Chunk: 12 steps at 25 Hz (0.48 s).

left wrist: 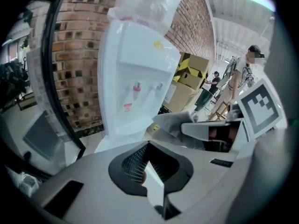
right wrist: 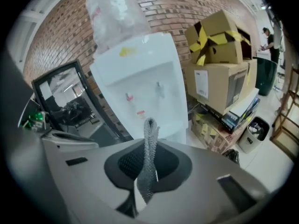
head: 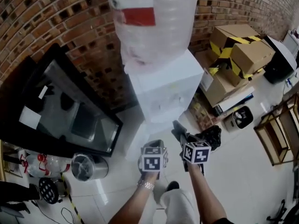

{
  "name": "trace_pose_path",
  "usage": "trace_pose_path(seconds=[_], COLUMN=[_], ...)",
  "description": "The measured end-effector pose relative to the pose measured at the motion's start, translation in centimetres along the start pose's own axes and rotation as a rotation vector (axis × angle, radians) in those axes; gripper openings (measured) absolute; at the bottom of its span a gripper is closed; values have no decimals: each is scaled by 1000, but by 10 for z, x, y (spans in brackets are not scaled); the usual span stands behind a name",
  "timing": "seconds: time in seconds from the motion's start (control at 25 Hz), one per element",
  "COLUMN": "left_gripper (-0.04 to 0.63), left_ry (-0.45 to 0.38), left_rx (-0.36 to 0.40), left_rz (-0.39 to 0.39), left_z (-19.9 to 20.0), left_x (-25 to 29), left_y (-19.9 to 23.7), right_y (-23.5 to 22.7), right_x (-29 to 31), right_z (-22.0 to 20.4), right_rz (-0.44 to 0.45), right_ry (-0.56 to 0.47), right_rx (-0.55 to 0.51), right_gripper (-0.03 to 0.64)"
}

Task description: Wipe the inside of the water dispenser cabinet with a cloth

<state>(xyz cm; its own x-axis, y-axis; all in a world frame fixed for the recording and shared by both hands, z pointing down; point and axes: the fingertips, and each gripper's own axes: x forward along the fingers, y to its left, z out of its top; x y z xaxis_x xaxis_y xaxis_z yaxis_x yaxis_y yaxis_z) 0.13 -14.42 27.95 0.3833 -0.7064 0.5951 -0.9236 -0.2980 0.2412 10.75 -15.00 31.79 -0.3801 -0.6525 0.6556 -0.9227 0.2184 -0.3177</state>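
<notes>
Brick wall (head: pixel 56 13) behind, pale tiled floor (head: pixel 243 171) below. My right claw (right wrist: pixel 145 183) is pinched tight on a grey cloth (right wrist: pixel 150 148), which stands up between the jaws. My left claw (left wrist: pixel 153 180) is closed on nothing. Both hang near the front of the white dispenser (head: pixel 163 90). Its bottle (head: pixel 152 36) carries a red label (head: pixel 138 16), and a small sticker (right wrist: pixel 140 113) sits under the taps. I can read neither.

Water dispenser (head: pixel 163 90): smooth glossy white plastic. Bottle (head: pixel 152 17) atop it: clear crinkled plastic. Wall (head: pixel 70 17) behind it: rough matt brick. Boxes (head: pixel 238 55) right of it: matt cardboard. Cloth (right wrist: pixel 149 153): grey nubby weave. Bin (head: pixel 86 166) left of it: shiny metal.
</notes>
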Motion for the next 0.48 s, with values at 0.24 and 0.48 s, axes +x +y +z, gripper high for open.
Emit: trace_pose_path(seconds=[0.24,0.48], left_gripper=[3,3], left_ry=[-91,-155], left_rx=[45,98], left_rz=[-46,-40], left_z=[-41,-73], left_x=[99,168], left_y=[32,76], right_y=[-51,-82], right_x=[137,245], right_z=[-77,-116], right_rz=[43,53], right_ry=[-3,-44], right_rx=[-7,-97], right_gripper=[23,23])
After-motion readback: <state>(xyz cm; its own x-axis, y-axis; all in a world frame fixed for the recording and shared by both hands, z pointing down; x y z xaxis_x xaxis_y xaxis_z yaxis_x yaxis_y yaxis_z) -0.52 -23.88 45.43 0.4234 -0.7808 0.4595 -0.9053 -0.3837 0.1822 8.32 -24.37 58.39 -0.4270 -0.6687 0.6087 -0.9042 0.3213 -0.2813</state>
